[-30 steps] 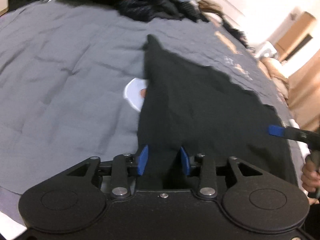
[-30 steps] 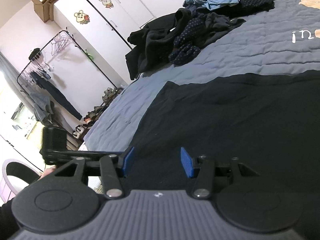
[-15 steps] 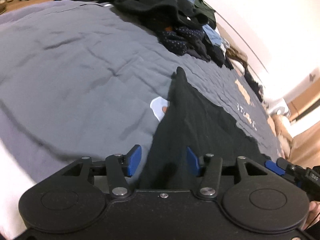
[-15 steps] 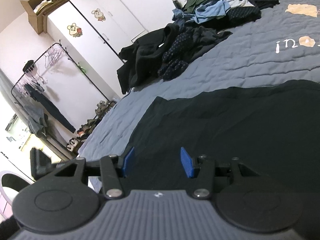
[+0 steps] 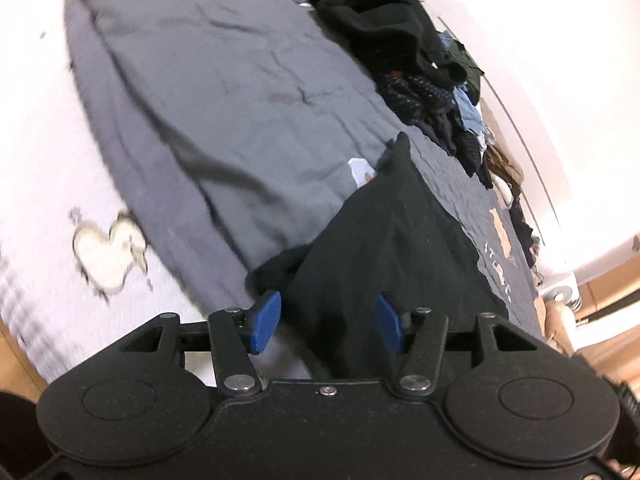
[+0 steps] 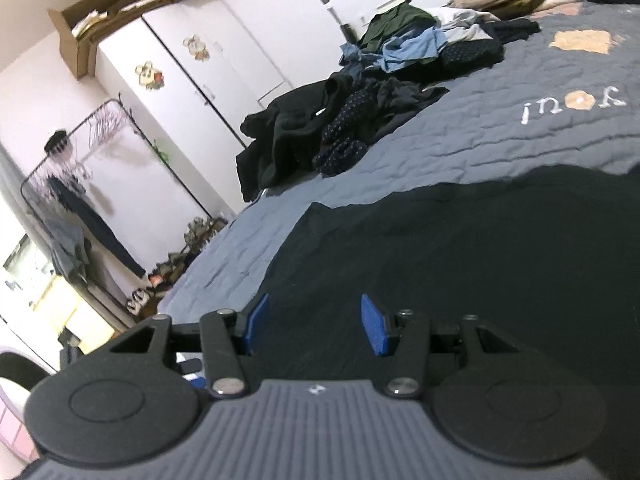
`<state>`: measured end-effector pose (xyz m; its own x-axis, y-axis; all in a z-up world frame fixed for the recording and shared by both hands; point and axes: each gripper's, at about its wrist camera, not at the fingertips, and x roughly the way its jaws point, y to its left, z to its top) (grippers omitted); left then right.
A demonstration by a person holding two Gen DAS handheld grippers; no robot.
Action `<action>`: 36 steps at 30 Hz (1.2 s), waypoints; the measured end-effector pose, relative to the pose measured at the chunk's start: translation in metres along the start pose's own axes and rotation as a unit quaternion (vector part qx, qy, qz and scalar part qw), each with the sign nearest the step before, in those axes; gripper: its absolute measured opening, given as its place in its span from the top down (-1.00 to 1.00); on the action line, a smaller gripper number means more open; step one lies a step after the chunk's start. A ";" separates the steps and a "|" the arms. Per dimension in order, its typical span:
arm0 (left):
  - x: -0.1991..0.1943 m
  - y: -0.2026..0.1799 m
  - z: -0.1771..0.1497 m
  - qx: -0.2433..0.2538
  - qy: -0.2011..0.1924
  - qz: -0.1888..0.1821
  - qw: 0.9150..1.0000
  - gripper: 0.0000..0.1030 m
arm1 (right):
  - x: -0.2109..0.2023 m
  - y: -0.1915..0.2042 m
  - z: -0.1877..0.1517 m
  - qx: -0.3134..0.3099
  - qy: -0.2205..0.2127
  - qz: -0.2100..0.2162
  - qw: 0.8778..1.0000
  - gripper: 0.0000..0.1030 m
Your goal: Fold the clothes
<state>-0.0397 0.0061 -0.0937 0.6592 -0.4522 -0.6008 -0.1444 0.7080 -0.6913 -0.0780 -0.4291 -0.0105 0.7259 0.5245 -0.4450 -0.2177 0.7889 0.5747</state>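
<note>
I am at a wide bed covered by a grey quilted bedspread (image 6: 472, 148) with white stitched letters. Beyond its far side stands a tall white wardrobe (image 6: 192, 76) with cartoon stickers on its doors and open brown cardboard boxes (image 6: 100, 24) on top. Beside it, against the pale pink wall (image 6: 28, 92), a black metal clothes rail (image 6: 80, 168) holds hangers, with shoes (image 6: 172, 276) lined up on the floor below.
</note>
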 end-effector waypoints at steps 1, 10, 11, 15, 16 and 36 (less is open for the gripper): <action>0.000 0.001 -0.003 -0.007 -0.002 -0.003 1.000 -0.03 | -0.003 0.002 -0.004 0.002 -0.002 -0.001 1.000 0.03; 0.019 0.005 -0.018 -0.047 0.004 -0.022 0.999 -0.20 | -0.018 0.010 -0.027 0.014 -0.016 -0.004 1.000 0.03; 0.021 0.006 -0.020 -0.054 0.004 -0.019 0.998 -0.22 | -0.018 0.009 -0.029 0.016 -0.017 -0.005 1.000 0.03; 0.027 0.001 -0.023 -0.046 0.002 -0.017 0.999 -0.22 | -0.019 0.008 -0.032 0.015 -0.014 -0.009 1.000 0.03; 0.029 -0.002 -0.023 -0.040 0.000 -0.017 0.999 -0.20 | -0.019 0.007 -0.032 0.014 -0.013 -0.010 1.000 0.03; 0.033 -0.008 -0.020 -0.039 -0.023 0.006 0.999 0.27 | -0.008 0.006 -0.035 0.006 0.007 -0.004 1.000 0.03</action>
<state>-0.0315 -0.0259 -0.1161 0.6897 -0.4183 -0.5910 -0.2072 0.6681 -0.7146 -0.1083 -0.4175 -0.0272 0.7182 0.5224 -0.4596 -0.2039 0.7896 0.5788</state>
